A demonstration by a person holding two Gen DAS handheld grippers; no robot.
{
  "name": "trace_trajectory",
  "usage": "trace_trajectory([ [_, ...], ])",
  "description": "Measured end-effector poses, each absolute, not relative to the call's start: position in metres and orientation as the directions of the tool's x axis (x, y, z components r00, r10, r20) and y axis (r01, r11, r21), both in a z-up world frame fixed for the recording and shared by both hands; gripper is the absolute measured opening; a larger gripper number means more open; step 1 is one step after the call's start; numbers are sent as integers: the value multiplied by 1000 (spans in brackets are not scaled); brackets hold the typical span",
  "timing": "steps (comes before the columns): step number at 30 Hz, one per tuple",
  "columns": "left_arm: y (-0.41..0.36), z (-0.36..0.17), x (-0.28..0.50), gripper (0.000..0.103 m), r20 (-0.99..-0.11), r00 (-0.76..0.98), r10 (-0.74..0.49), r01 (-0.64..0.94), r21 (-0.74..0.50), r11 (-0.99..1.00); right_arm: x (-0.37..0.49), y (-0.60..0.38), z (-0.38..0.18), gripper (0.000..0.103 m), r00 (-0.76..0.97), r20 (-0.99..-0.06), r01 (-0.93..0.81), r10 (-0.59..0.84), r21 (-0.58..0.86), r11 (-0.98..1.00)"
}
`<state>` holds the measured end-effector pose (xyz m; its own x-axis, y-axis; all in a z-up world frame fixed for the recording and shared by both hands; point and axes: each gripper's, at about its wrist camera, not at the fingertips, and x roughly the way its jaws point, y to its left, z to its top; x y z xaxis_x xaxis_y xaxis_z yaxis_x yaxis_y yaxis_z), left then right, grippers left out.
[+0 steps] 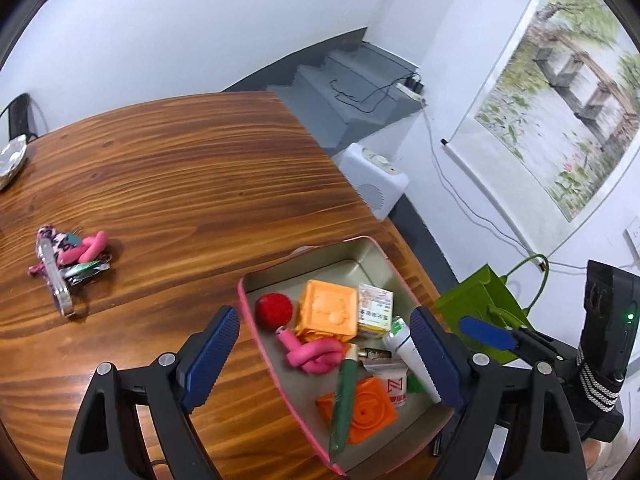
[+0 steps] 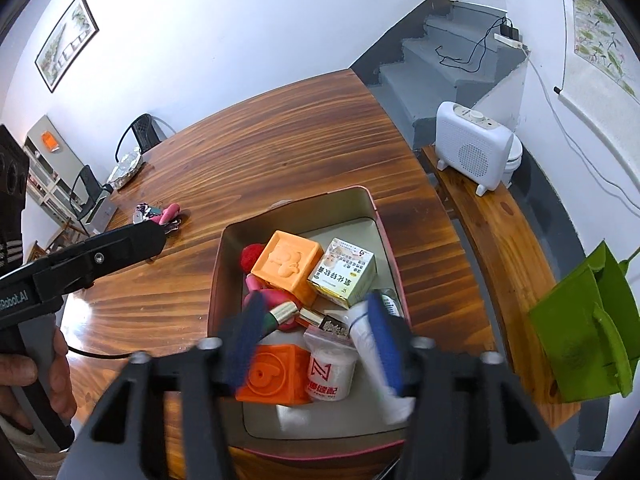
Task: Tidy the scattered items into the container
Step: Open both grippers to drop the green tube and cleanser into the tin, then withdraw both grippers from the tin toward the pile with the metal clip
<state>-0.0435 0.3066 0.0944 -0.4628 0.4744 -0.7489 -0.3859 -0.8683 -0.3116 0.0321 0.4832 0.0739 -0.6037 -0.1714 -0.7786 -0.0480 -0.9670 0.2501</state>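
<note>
A pink-rimmed metal tin [image 1: 256, 332] [image 2: 224, 248] stands on the wooden table and holds several items: orange blocks [image 1: 330, 308] [image 2: 288, 266], a red ball [image 1: 273, 309], a pink foam curler [image 1: 316, 354], a medicine box [image 2: 344, 272], a white tube [image 2: 376, 364] and a green brush [image 1: 345, 392]. My left gripper [image 1: 324, 360] is open and empty above the tin. My right gripper [image 2: 316, 340] is open and empty over the tin's near end. A small pile of scattered items [image 1: 70, 256] [image 2: 158, 214], pink curler, keys and a clear case, lies on the table to the left.
A foil-wrapped dish [image 1: 10, 160] [image 2: 126, 170] sits at the table's far left edge. A wooden bench [image 2: 500, 240] carries a white heater [image 2: 474, 148] and a green bag [image 2: 580, 340] on the right. Stairs [image 2: 440, 64] lie beyond the table.
</note>
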Motion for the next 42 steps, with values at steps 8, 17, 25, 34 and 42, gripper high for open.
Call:
trace_trajectory([
  [8,278,89,-44,89,-760,-477,441,-321,-316,-893,27,474,72,75,-592,-788,-58,-167,248,-967],
  [17,237,83,-40,89,-768,-492,411,-254,-325,-911,21,448,69,81,-565,-805,-44,-180,247,-968],
  [25,197,78,-36,89,-777,-503,379,-183,-333,-925,18,418,69,82,-552,-811,-16,-192,241,-970],
  [34,160,77,-28,89,-779,-511,364,-147,-338,-930,17,383,71,82,-545,-813,13,-203,233,-972],
  [42,129,73,-23,89,-785,-512,350,-115,-342,-933,16,351,70,83,-530,-820,44,-219,231,-972],
])
